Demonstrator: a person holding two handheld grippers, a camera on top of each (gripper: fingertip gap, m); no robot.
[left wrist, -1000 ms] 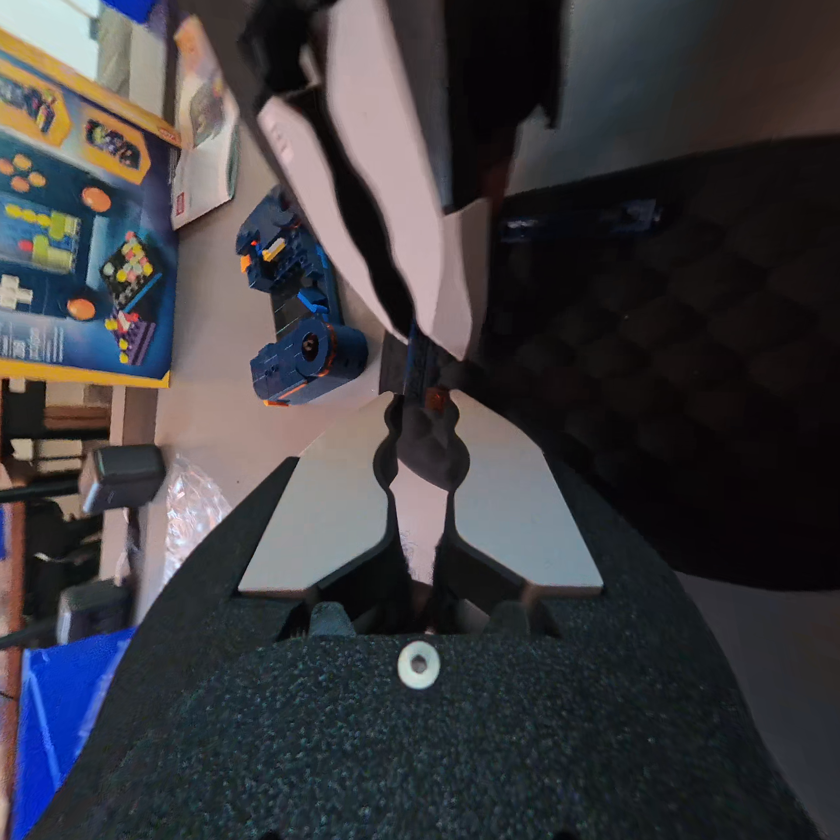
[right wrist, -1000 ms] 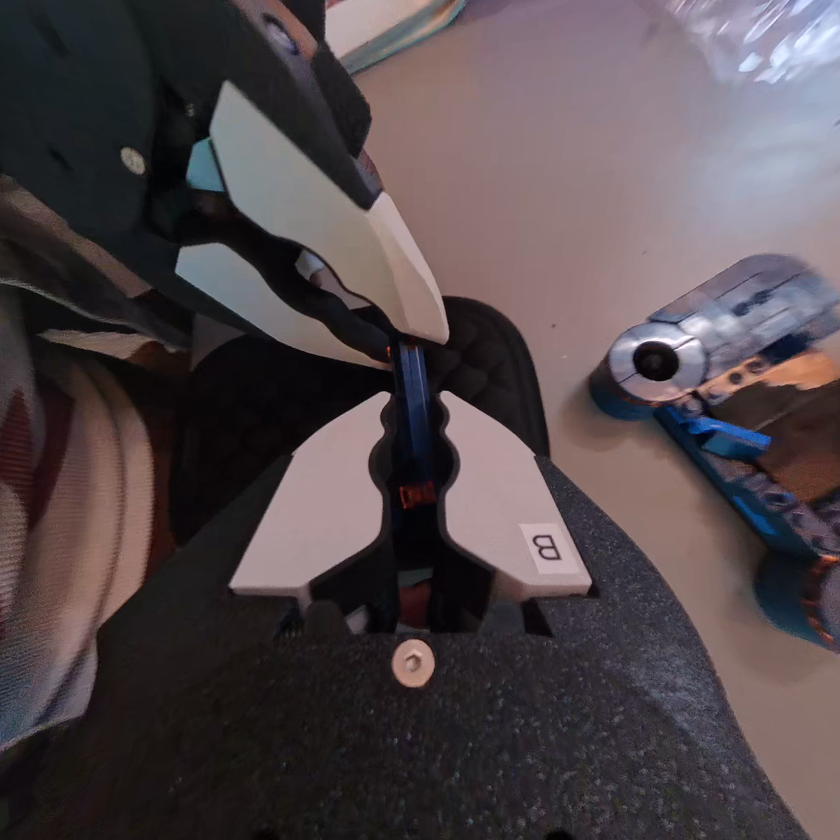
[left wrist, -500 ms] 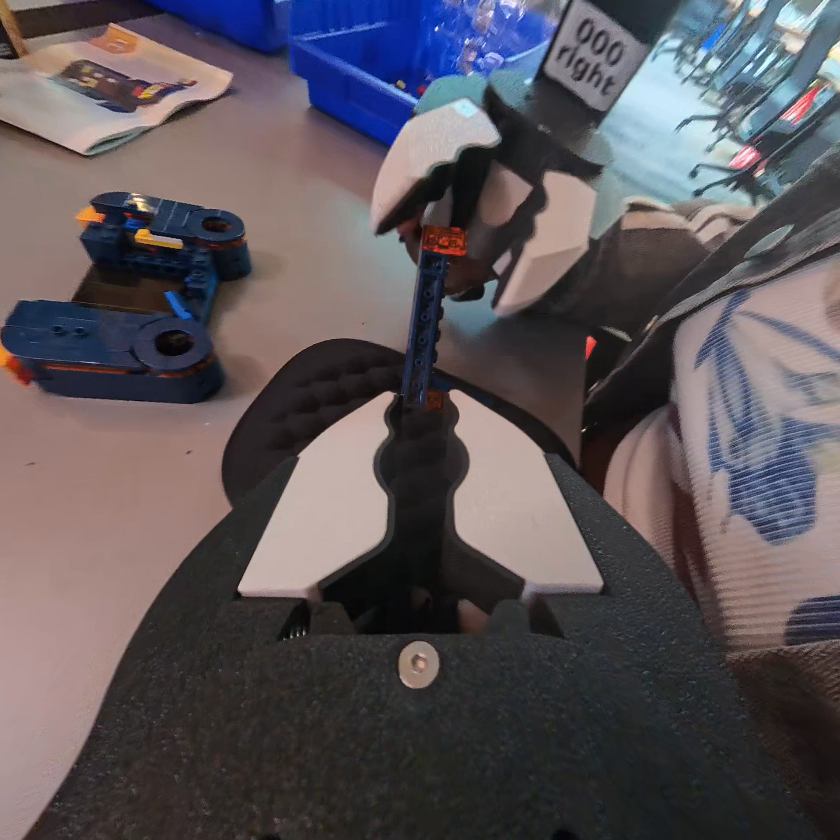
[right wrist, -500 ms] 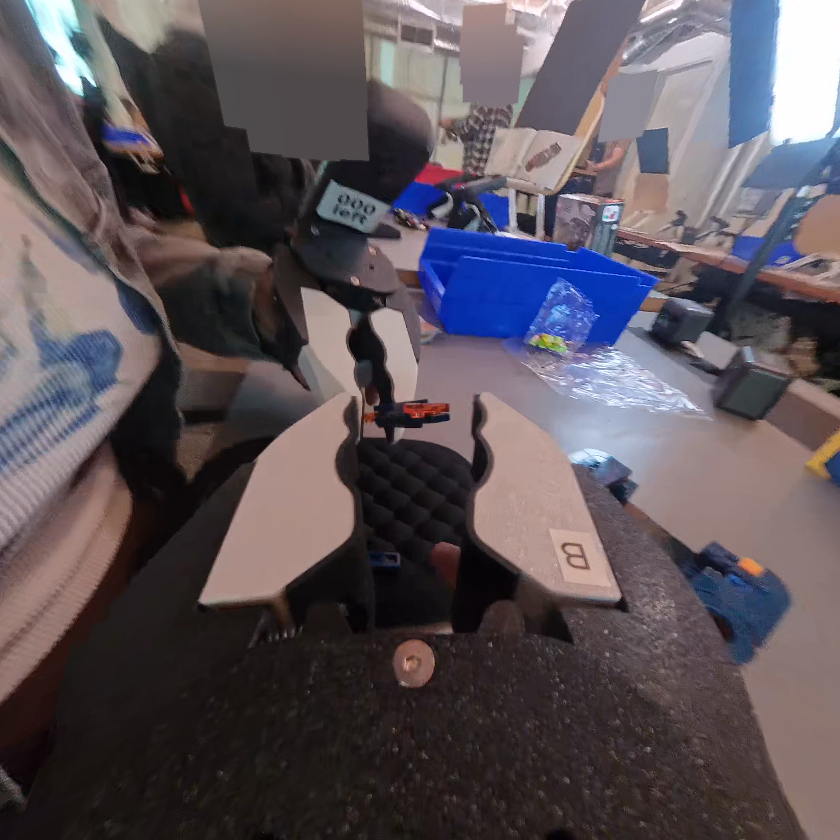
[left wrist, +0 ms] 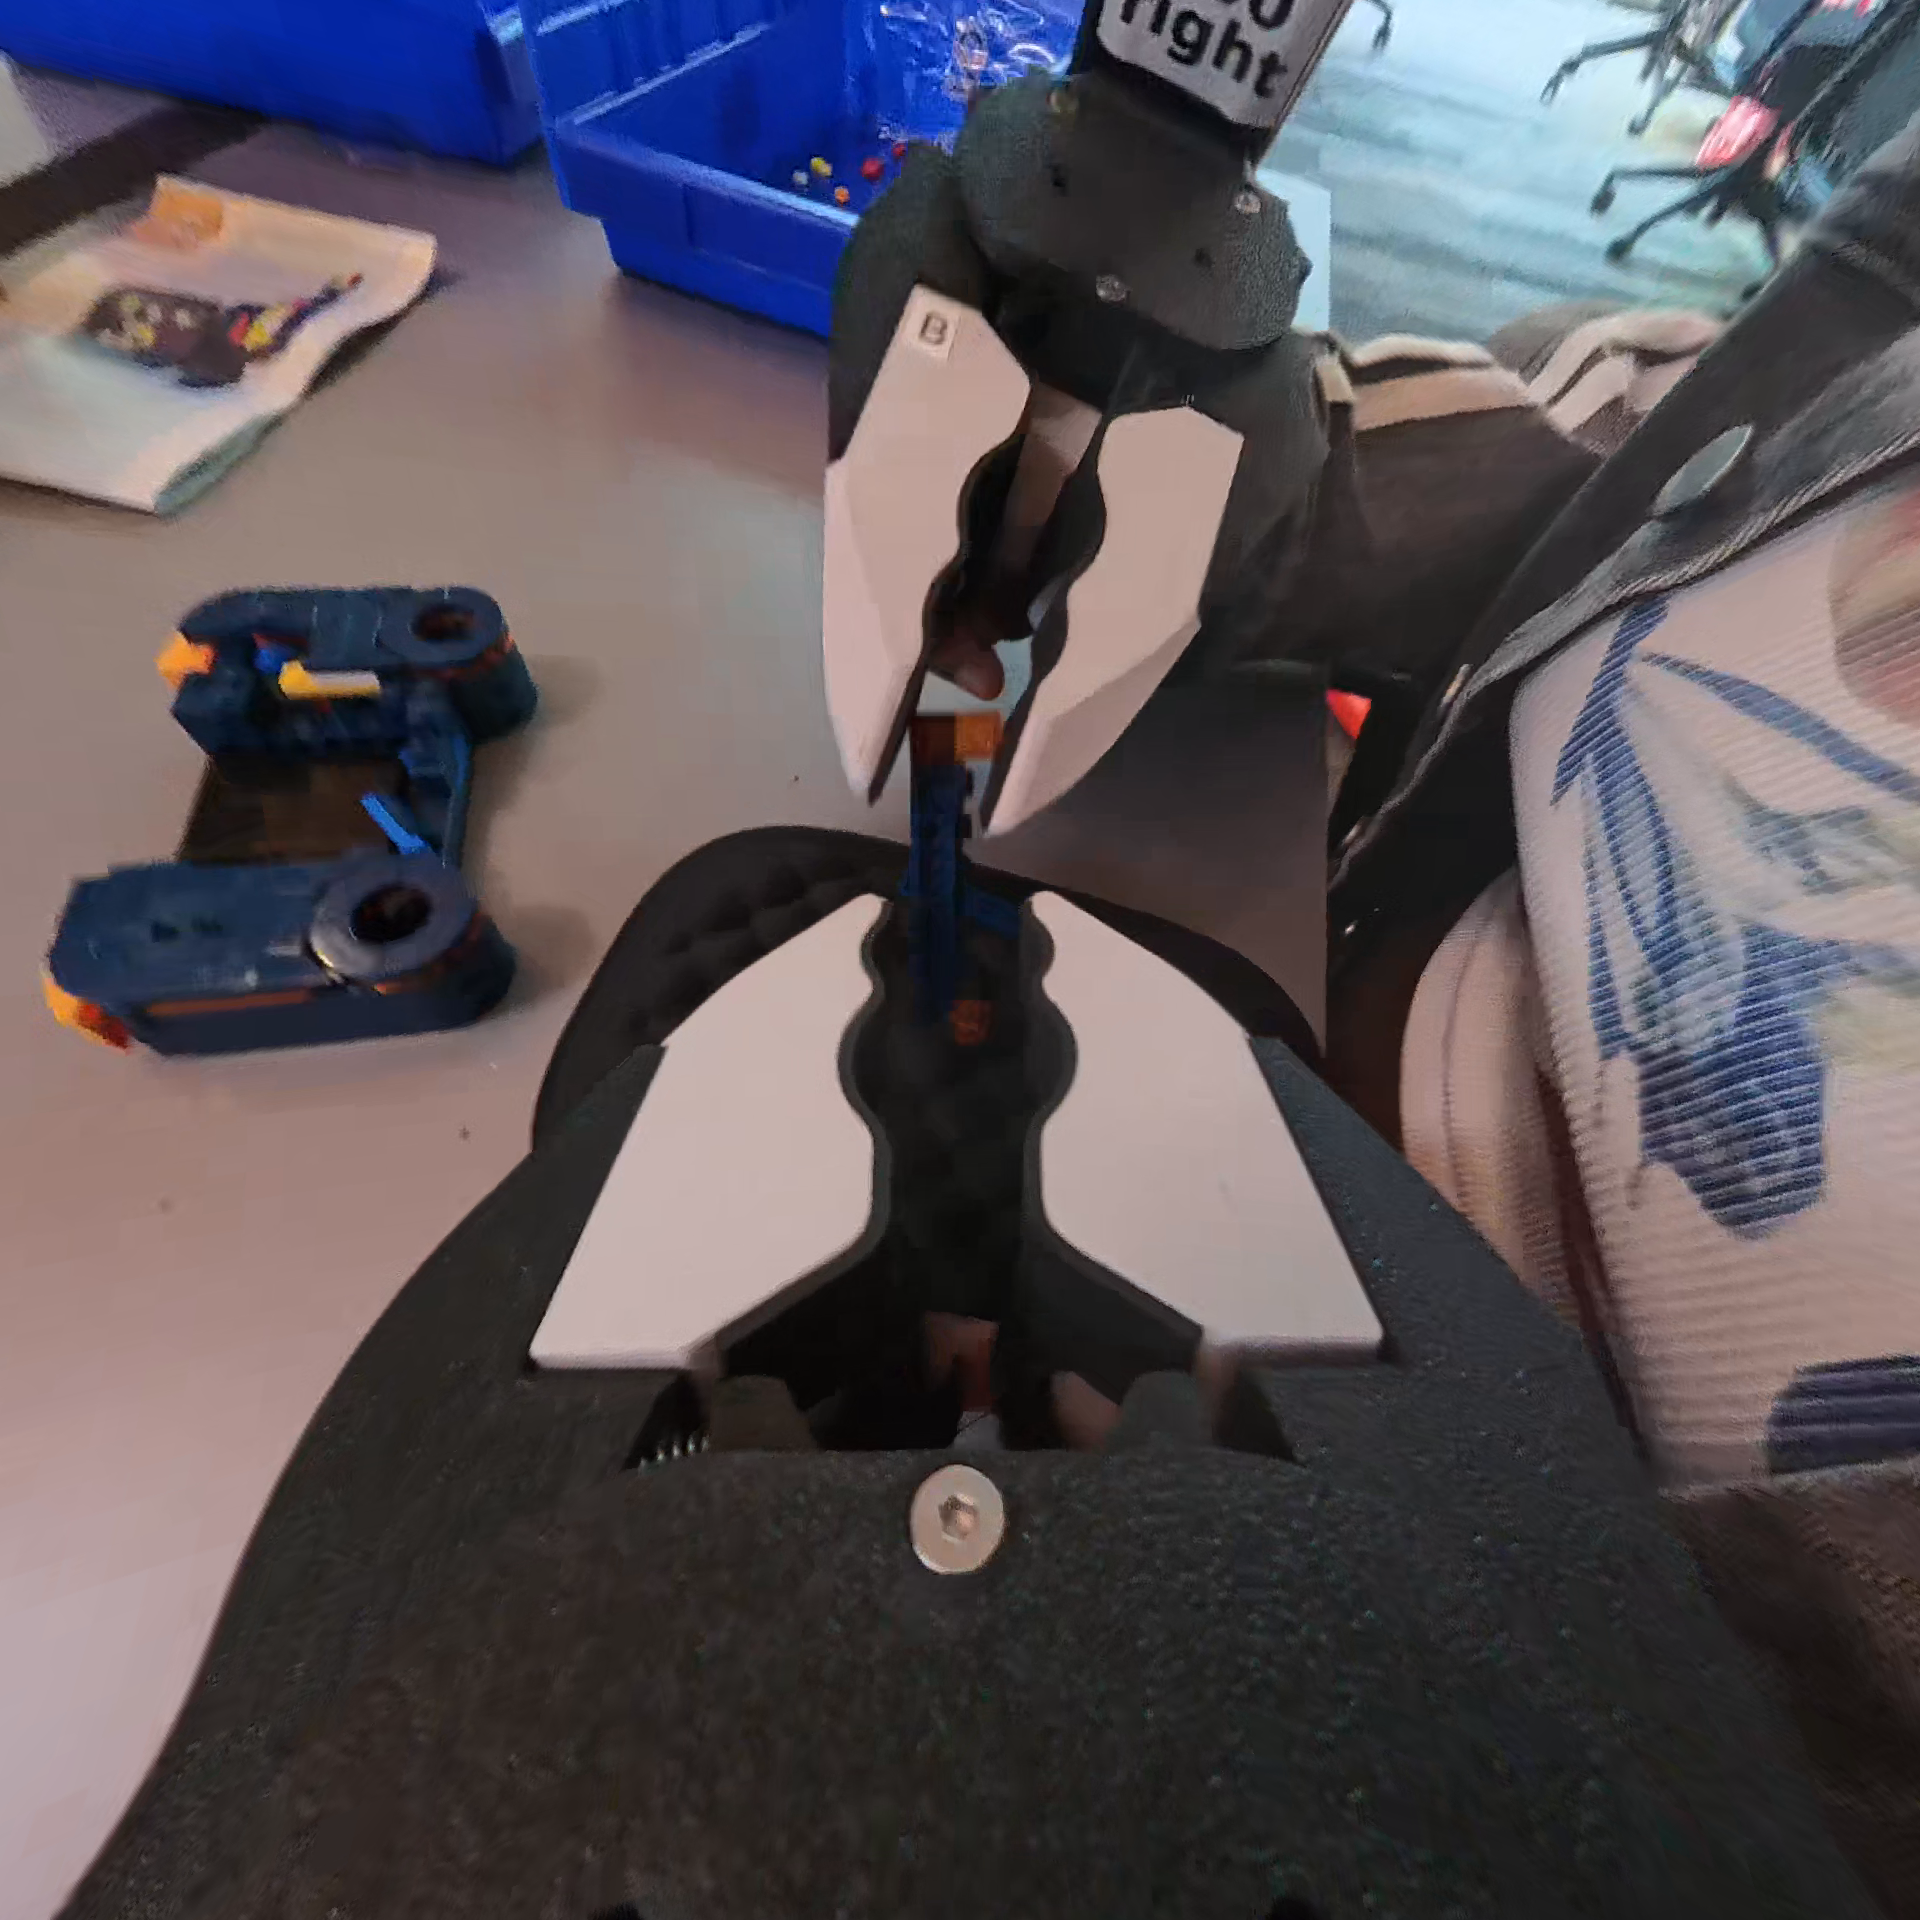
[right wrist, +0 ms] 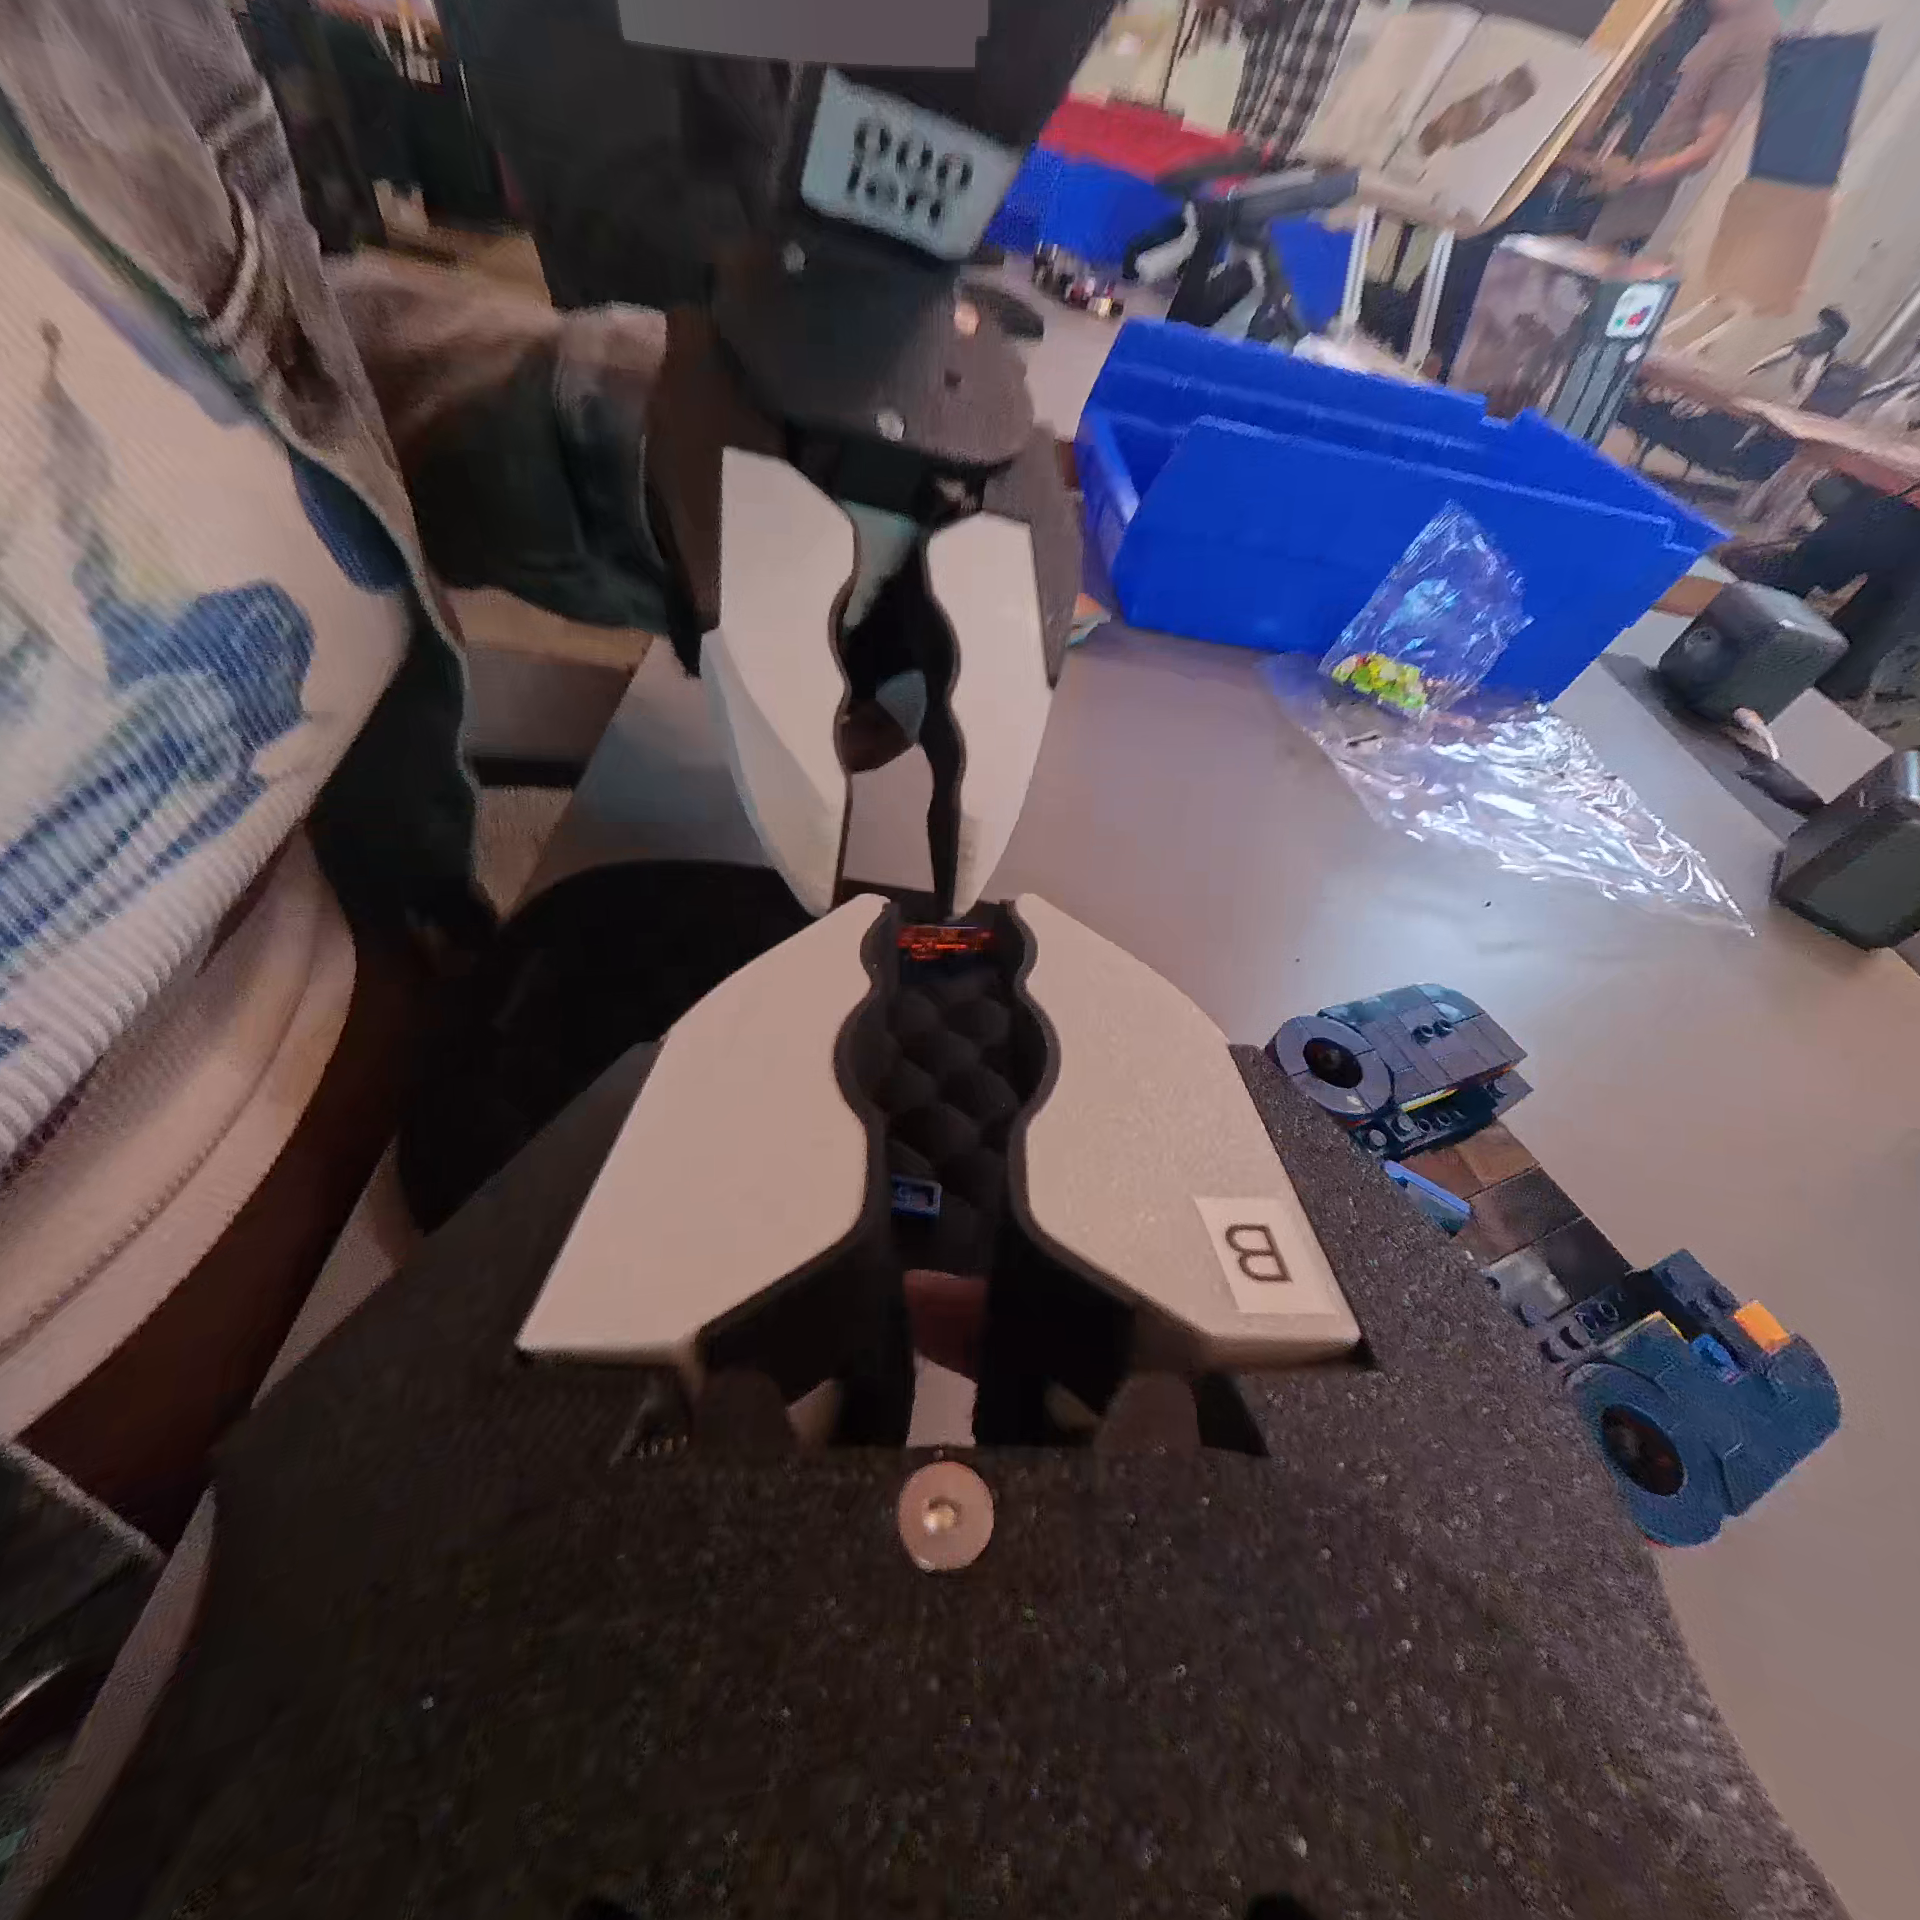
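My left gripper point(left wrist: 961, 904) is shut on the lower part of a thin dark blue beam point(left wrist: 940, 852) with orange ends and holds it upright above a black quilted pad point(left wrist: 727, 914). My right gripper point(left wrist: 935, 805) comes down from above and its tips clamp the beam's orange top end point(left wrist: 956, 738). In the right wrist view my right gripper point(right wrist: 945, 909) is shut on that orange end point(right wrist: 940, 938), with the left gripper point(right wrist: 899, 883) tip to tip just beyond it. The rest of the beam is hidden there.
A dark blue brick assembly point(left wrist: 301, 831) lies on the grey table point(left wrist: 571, 520) to the left; it also shows in the right wrist view point(right wrist: 1558, 1247). Blue bins point(left wrist: 727, 156), a booklet point(left wrist: 187, 332), a clear plastic bag point(right wrist: 1507, 769) and small black boxes point(right wrist: 1849, 862) sit farther off. A person's torso point(left wrist: 1662, 935) is close by.
Half a second ago my right gripper was open and just off the beam; now it has closed on the orange top end. My left gripper has kept its hold.
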